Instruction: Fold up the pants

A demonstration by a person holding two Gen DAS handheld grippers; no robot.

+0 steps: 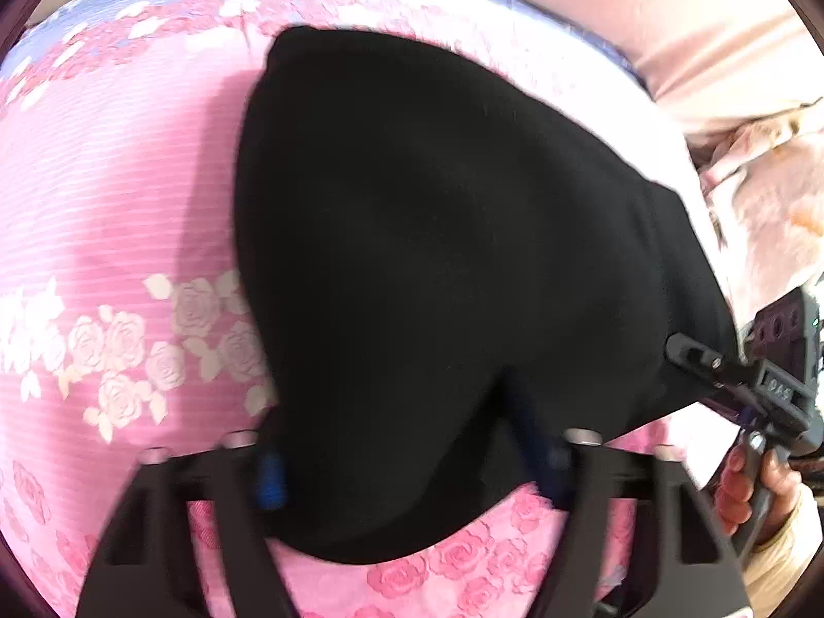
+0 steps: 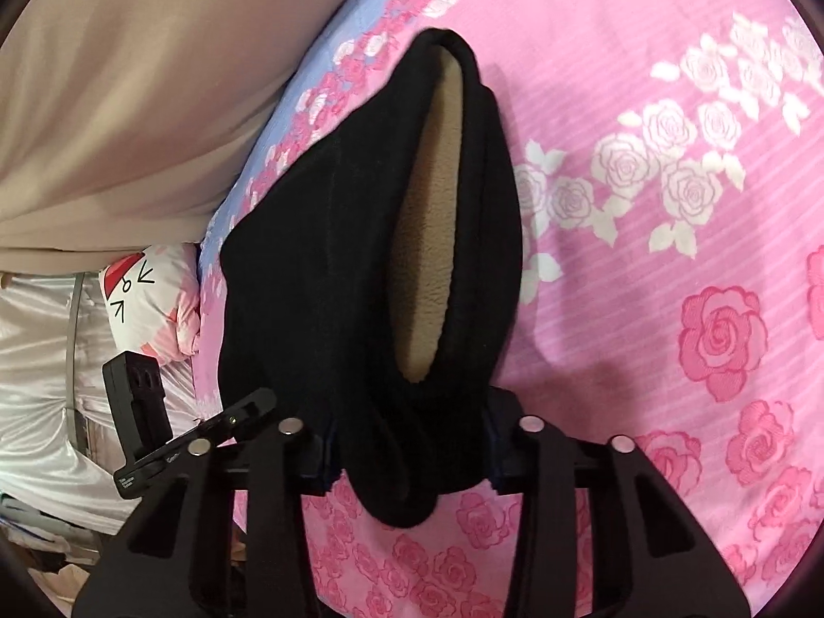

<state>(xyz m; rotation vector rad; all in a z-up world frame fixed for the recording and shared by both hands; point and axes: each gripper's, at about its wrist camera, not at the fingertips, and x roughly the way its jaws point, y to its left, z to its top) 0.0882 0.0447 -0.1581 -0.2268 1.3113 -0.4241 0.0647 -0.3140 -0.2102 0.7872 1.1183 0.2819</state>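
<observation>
Black pants (image 1: 438,257) lie on the pink rose bedsheet (image 1: 103,206), their near edge raised. My left gripper (image 1: 407,468) is shut on that edge, with the cloth bunched between its blue pads (image 1: 270,479). At the right edge of the left wrist view, my right gripper (image 1: 690,353) bites the pants' corner, held by a hand (image 1: 741,489). From the right wrist, the pants (image 2: 309,283) show a tan fleece lining (image 2: 427,237) in the open waist. My right gripper (image 2: 412,458) is shut on a thick bunch of the cloth. My left gripper (image 2: 247,407) shows at the lower left.
A beige quilt (image 2: 129,103) lies along the far side of the bed. A white satin cloth (image 2: 36,386) and a small cartoon-print pillow (image 2: 144,288) sit beside it. A pale floral cover (image 1: 762,195) is at the right. The bedsheet (image 2: 669,257) spreads wide around the pants.
</observation>
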